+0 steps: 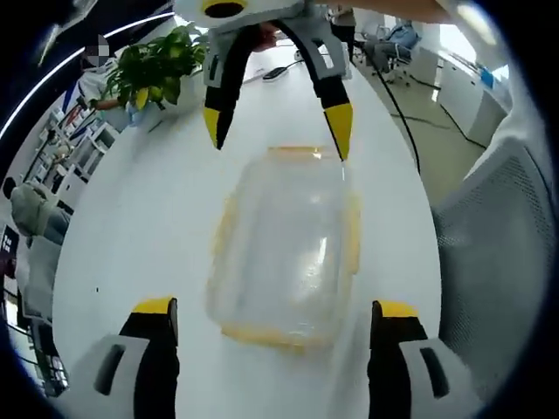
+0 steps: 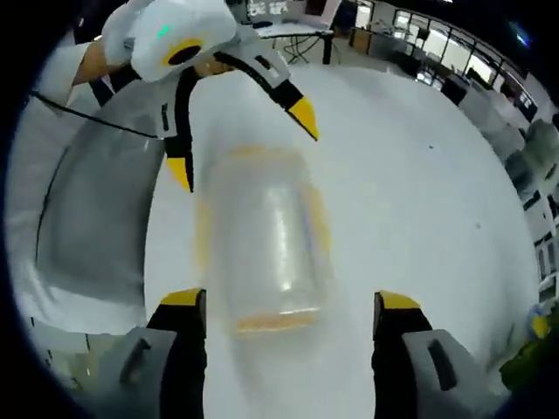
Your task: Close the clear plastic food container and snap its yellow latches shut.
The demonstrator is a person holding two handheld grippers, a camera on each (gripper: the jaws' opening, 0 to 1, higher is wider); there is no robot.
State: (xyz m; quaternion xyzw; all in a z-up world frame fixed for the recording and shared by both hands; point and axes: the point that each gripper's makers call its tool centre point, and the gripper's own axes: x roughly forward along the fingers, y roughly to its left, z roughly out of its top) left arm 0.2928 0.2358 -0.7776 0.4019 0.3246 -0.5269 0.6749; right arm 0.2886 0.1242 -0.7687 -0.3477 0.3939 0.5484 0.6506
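A clear plastic container [image 1: 284,240] with yellow latches along its edges lies flat on the white table [image 1: 131,218], blurred by motion. Its lid seems to rest on top; I cannot tell how the latches stand. My left gripper [image 1: 275,307] is open, its yellow-tipped jaws straddling the container's near end. My right gripper [image 1: 276,135] faces it from the far end, open, tips just above the far edge. In the right gripper view the container [image 2: 262,244] lies between the open right gripper [image 2: 290,299] and the open left gripper [image 2: 242,147].
A potted green plant [image 1: 153,70] stands at the table's far left. A grey mesh chair [image 1: 498,236] sits close to the table edge, also seen as the chair [image 2: 96,218]. Bare table [image 2: 419,175] stretches beside the container. Office desks lie beyond.
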